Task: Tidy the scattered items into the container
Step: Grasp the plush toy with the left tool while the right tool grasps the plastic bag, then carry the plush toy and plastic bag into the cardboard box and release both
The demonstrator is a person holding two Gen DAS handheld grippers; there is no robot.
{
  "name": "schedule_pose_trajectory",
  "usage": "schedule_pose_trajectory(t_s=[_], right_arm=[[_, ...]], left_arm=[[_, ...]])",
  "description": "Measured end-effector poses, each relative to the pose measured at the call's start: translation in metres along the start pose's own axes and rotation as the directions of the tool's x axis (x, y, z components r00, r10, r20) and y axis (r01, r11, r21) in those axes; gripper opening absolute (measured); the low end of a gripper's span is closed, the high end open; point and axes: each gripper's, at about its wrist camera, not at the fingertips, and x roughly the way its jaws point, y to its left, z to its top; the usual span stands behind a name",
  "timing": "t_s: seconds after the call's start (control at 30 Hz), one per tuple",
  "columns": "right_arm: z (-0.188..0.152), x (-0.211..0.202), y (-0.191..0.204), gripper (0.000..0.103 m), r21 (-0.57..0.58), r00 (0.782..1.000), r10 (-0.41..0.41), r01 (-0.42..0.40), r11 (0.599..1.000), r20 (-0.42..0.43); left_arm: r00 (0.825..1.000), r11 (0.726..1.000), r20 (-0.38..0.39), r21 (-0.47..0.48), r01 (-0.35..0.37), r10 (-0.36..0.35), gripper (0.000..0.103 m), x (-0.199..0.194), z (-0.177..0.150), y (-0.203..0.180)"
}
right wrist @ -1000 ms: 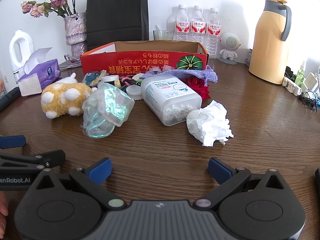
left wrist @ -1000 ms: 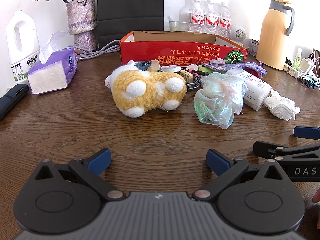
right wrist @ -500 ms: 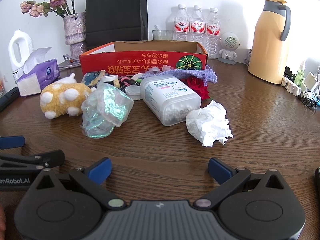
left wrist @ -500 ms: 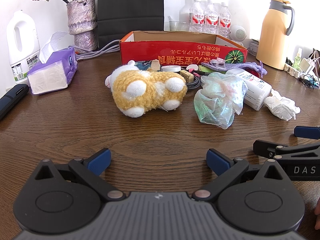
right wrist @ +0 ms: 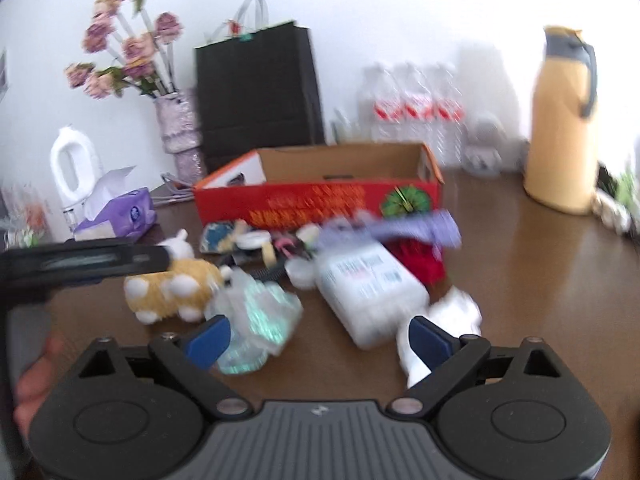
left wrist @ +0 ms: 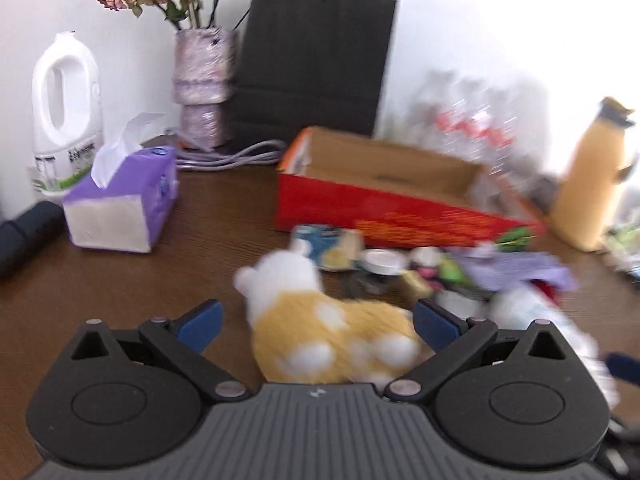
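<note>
Scattered items lie in one cluster on the brown wood-grain surface, just in front of the single container, a red cardboard box with an open top, standing toward the far edge and tilted in my left view.

Countable in the cluster: one fleecy yellow-and-white plush toy, one crinkled translucent green plastic bag, one white rectangular tub lying on its side, one crumpled white tissue, one purple mesh pouch and one red fabric piece. Smaller pieces behind them are too blurred to count.

My left gripper is spread wide, with the plush toy between its blue pads, neither pad pressing on it. My right gripper is also wide, its jaws having just been closing a little; the bag sits by the left pad, the tissue by the right, nothing gripped.

Along the far edge: three water bottles, one yellow thermos jug, one black paper bag, one vase of dried roses.
</note>
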Motion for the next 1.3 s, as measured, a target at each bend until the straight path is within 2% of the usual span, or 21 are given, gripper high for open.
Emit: schedule_pose_trajectory(t_s=[0.07, 0.2, 0.27, 0.3, 0.33, 0.37, 0.4, 0.43, 0.57, 0.67, 0.7, 0.83, 0.9, 0.97, 1.03, 1.07, 1.1, 1.13, 1.17, 1.23, 1.3], right_arm=[[0.005, 0.007, 0.011, 0.085, -0.053, 1.0, 0.001, -0.001, 0.999, 0.008], [0.008, 0.029, 0.025, 0.076, -0.132, 0.999, 0.034, -0.037, 0.991, -0.027], [0.007, 0.042, 0.027, 0.059, -0.147, 0.997, 0.046, -0.055, 0.988, -0.064], [0.005, 0.048, 0.027, 0.05, -0.145, 0.995, 0.061, -0.072, 0.987, -0.082], [0.005, 0.054, 0.027, 0.031, -0.136, 0.992, 0.073, -0.087, 0.987, -0.103], [0.005, 0.059, 0.026, 0.029, -0.124, 0.989, 0.085, -0.1, 0.987, -0.121], [0.004, 0.062, 0.025, 0.028, -0.113, 0.988, 0.095, -0.109, 0.987, -0.125], [0.003, 0.062, 0.024, 0.024, -0.106, 0.987, 0.103, -0.116, 0.988, -0.123], [0.009, 0.049, 0.019, 0.02, -0.083, 0.989, 0.123, -0.129, 0.988, -0.078], [0.018, 0.04, 0.012, 0.02, -0.07, 0.993, 0.112, -0.115, 0.991, -0.041], [0.022, 0.037, 0.01, 0.02, -0.065, 0.994, 0.109, -0.111, 0.992, -0.03], [0.04, 0.025, 0.0, 0.02, -0.055, 0.994, 0.103, -0.102, 0.993, 0.021], [0.051, 0.022, -0.004, 0.02, -0.065, 0.995, 0.096, -0.093, 0.994, 0.042], [0.056, 0.021, -0.007, 0.02, -0.063, 0.995, 0.086, -0.082, 0.995, 0.053], [0.056, 0.022, -0.01, 0.02, -0.052, 0.995, 0.086, -0.084, 0.995, 0.043], [0.055, 0.023, -0.011, 0.021, -0.044, 0.995, 0.091, -0.09, 0.995, 0.03], [0.053, 0.025, -0.012, 0.02, -0.036, 0.995, 0.099, -0.098, 0.994, 0.013], [0.051, 0.027, -0.013, 0.02, -0.031, 0.994, 0.106, -0.105, 0.994, 0.0], [0.048, 0.029, -0.013, 0.02, -0.029, 0.994, 0.109, -0.109, 0.994, -0.01], [0.044, 0.031, -0.012, 0.02, -0.029, 0.994, 0.109, -0.11, 0.994, -0.024], [0.04, 0.029, -0.012, 0.02, -0.026, 0.994, 0.108, -0.109, 0.994, -0.028]], left_arm=[[0.999, 1.0, -0.031, -0.002, -0.022, 0.022, 0.103, 0.015, 0.006, 0.003], [0.999, 1.0, -0.034, 0.003, 0.017, -0.017, 0.103, 0.027, 0.006, 0.016], [0.998, 0.998, -0.03, 0.04, 0.053, -0.052, 0.096, 0.026, 0.005, 0.02], [0.997, 0.995, -0.032, 0.059, 0.076, -0.075, 0.083, 0.025, 0.004, 0.021], [0.994, 0.993, -0.041, 0.063, 0.103, -0.101, 0.069, 0.026, 0.004, 0.023], [0.99, 0.99, -0.055, 0.05, 0.13, -0.127, 0.065, 0.027, 0.005, 0.026], [0.991, 0.992, -0.064, 0.043, 0.121, -0.118, 0.048, 0.027, 0.006, 0.027], [0.992, 0.992, -0.069, 0.061, 0.111, -0.107, 0.039, 0.027, 0.007, 0.027], [0.992, 0.99, -0.05, 0.07, 0.119, -0.116, 0.033, 0.018, 0.006, 0.026], [0.992, 0.988, 0.003, 0.092, 0.123, -0.124, 0.022, 0.003, 0.007, 0.022], [0.992, 0.987, 0.023, 0.101, 0.123, -0.125, 0.002, -0.001, 0.009, 0.02], [0.987, 0.984, 0.08, 0.118, 0.13, -0.14, 0.0, -0.02, 0.026, 0.015], [0.988, 0.978, 0.058, 0.162, 0.134, -0.145, 0.001, -0.016, 0.03, 0.01], [0.99, 0.969, 0.01, 0.21, 0.133, -0.138, 0.013, -0.005, 0.027, 0.004], [0.992, 0.955, -0.058, 0.272, 0.121, -0.109, 0.094, 0.01, 0.022, -0.003], [0.99, 0.941, -0.075, 0.311, 0.137, -0.119, 0.097, 0.018, 0.019, -0.006], [0.987, 0.928, -0.096, 0.339, 0.156, -0.13, 0.09, 0.026, 0.018, -0.008], [0.979, 0.919, -0.155, 0.352, 0.177, -0.129, 0.086, 0.038, 0.018, -0.01], [0.967, 0.922, -0.214, 0.328, 0.206, -0.14, 0.084, 0.05, 0.02, -0.009], [0.936, 0.953, -0.312, 0.195, 0.233, -0.165, 0.054, 0.072, 0.023, 0.002], [0.942, 0.965, -0.3, 0.165, 0.206, -0.15, 0.045, 0.071, 0.028, 0.009]])
